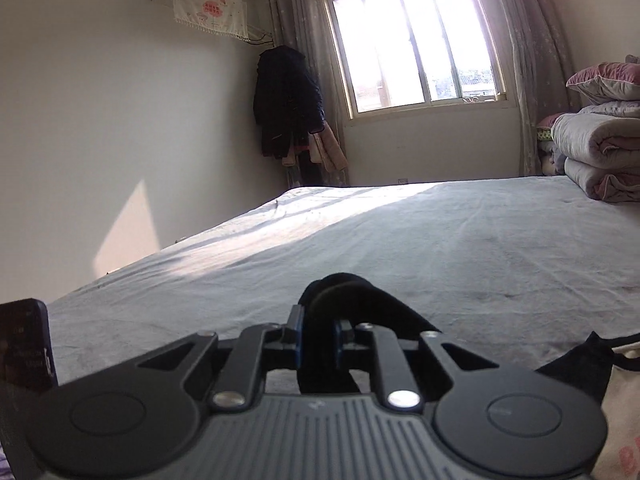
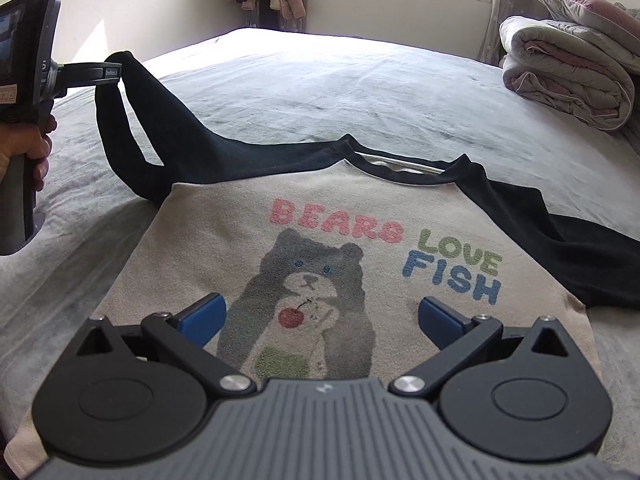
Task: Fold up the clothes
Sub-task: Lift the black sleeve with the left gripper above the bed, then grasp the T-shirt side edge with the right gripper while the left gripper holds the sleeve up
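A cream shirt point(image 2: 248, 240) with black sleeves and a bear print reading BEARS LOVE FISH lies front-up on the grey bed point(image 2: 360, 88). My left gripper point(image 1: 318, 330) is shut on the cuff of the black left sleeve point(image 1: 344, 292), lifted off the bed. From the right wrist view that gripper point(image 2: 114, 72) holds the sleeve point(image 2: 132, 128) up at the far left, with a hand on its handle. My right gripper point(image 2: 320, 312) hovers open over the shirt's lower front, nothing between its blue pads point(image 2: 204, 314). The other black sleeve point(image 2: 560, 248) lies spread to the right.
Folded quilts and a pillow point(image 2: 572, 76) are stacked at the bed's far right. Dark coats point(image 1: 286, 104) hang in the corner by the window point(image 1: 416, 44). The white wall point(image 1: 120, 140) runs along the bed's left side. Bare sheet stretches beyond the shirt.
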Action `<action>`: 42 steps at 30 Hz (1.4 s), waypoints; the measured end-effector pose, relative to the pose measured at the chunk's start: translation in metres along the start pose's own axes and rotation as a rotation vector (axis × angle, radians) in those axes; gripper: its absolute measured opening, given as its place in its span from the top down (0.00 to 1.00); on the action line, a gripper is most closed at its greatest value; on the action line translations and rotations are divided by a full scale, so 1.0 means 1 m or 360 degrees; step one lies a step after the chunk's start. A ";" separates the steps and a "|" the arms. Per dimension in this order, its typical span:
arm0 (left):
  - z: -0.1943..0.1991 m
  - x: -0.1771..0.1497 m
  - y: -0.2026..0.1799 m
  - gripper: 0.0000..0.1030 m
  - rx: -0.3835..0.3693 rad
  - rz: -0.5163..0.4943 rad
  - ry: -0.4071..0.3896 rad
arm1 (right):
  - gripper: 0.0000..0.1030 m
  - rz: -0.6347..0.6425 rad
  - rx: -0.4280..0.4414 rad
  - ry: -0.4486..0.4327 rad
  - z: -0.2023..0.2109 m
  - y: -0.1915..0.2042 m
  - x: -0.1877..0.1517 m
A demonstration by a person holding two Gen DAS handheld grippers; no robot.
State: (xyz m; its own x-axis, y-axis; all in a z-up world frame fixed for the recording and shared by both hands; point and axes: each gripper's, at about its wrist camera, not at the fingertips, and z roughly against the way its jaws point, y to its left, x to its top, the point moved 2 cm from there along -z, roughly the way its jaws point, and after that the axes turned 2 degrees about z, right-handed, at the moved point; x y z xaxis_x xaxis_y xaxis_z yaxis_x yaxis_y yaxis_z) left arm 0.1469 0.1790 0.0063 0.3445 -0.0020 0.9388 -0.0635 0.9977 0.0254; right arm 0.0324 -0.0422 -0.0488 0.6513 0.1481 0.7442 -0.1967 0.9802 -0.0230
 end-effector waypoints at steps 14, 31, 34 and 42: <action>-0.020 -0.017 -0.021 0.87 -0.1185 0.0477 0.0544 | 0.00 -0.0070 0.0036 -0.0026 -0.004 -0.003 0.007; -0.034 -0.028 0.035 0.36 -0.0733 0.0770 0.0731 | 0.02 -0.0058 0.0075 -0.0191 -0.012 -0.008 0.048; -0.042 -0.036 0.043 0.37 -0.0659 0.0805 0.0795 | 0.03 -0.0091 0.0138 -0.0249 -0.022 -0.009 0.069; -0.054 -0.046 0.017 0.95 -0.0584 0.0625 0.0819 | 0.02 -0.0131 0.0228 -0.0367 -0.066 -0.022 0.127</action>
State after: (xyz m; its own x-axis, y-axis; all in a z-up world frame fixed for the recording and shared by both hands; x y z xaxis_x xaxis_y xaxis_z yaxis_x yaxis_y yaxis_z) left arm 0.1807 0.1998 -0.0551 0.7619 0.3016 0.5732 0.0137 0.8773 -0.4798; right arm 0.1682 -0.0361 0.0021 0.4884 0.0189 0.8724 -0.2626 0.9566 0.1263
